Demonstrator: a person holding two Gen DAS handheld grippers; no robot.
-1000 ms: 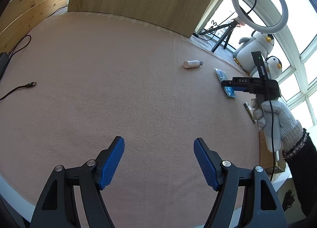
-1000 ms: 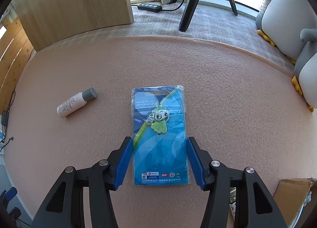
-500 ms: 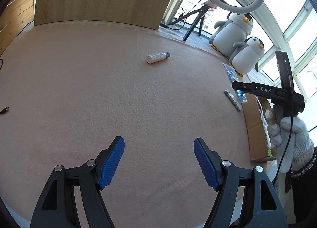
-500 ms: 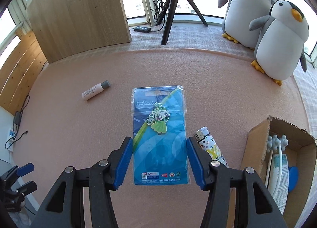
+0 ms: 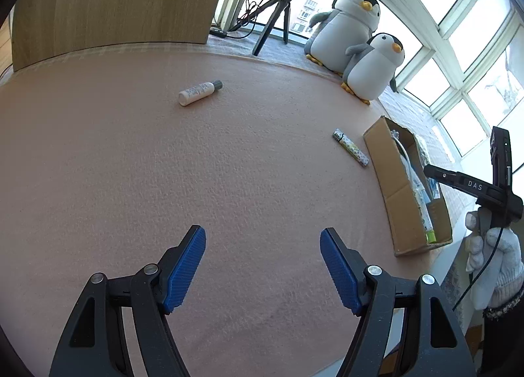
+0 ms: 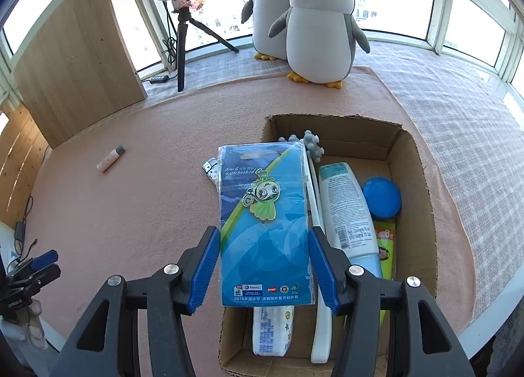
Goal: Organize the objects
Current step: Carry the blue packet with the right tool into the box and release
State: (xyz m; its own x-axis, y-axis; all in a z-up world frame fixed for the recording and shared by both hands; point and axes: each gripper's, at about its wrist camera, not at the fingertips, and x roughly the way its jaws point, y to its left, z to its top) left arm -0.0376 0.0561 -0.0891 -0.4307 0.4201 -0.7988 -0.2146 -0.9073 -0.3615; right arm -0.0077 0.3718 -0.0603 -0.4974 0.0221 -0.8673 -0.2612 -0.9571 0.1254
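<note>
Holding blue packet (image 6: 264,229) over cardboard box (image 6: 422,213)

Between your right tongs' blue pads sits the blue packet (image 6: 264,229), a flat plastic-wrapped card with a green cartoon badge, gripped by its long edges and held level, reaching forward over the near-left part of the cardboard box (image 6: 422,213). The box lies open under and to the right of those tongs, already holding a white tube, a blue round lid and a white handled brush. A patterned lighter (image 5: 349,147) and a small white bottle (image 5: 199,92) lie flat well ahead of your left tongs.
</note>
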